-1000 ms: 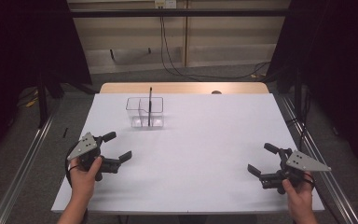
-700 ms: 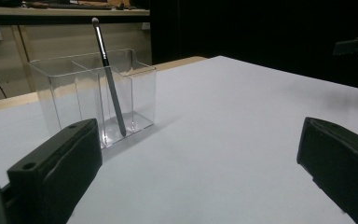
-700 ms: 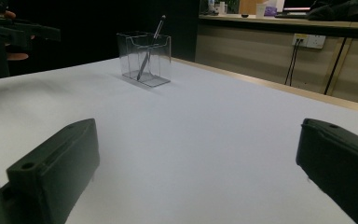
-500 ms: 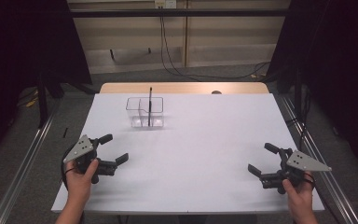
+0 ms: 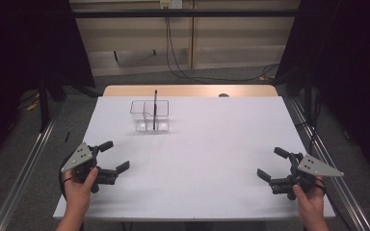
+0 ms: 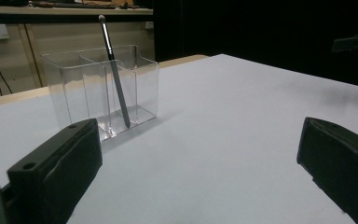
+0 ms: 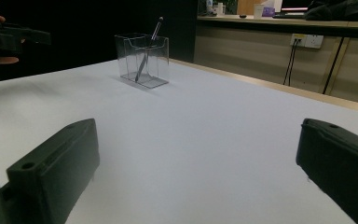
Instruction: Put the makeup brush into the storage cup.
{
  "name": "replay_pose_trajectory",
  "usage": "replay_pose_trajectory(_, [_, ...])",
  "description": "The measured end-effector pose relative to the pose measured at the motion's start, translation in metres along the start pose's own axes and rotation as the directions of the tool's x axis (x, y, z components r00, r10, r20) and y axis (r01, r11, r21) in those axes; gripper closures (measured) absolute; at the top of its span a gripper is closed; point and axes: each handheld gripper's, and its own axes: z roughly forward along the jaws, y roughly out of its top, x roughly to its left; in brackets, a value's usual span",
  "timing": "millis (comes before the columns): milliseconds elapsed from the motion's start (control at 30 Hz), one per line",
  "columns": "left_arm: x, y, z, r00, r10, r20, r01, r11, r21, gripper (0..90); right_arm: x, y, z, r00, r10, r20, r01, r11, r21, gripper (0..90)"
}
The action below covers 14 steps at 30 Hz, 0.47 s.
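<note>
A clear organizer stands on the far left part of the white worktop, with a dark brush leaning in what looks like its middle compartment. Both the left tongs and the right tongs are spread wide and empty, at the near edge, well apart from it

we can't read any text, label, brand or number anywhere here. the clear organizer has no print on it that we can make out, same for the white table cover, and the stuff on the far counter is too small and blurry to read.
</note>
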Motion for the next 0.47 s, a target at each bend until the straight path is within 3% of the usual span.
replay_pose_trajectory(467, [-0.0021, 0.0015, -0.0013, 0.9999, 0.010, 0.004, -0.010, 0.9999, -0.010, 0.0, -0.0012, 0.0003, -0.0011, 1.0000, 0.005, 0.003, -0.005, 1.000, -0.007, 0.0])
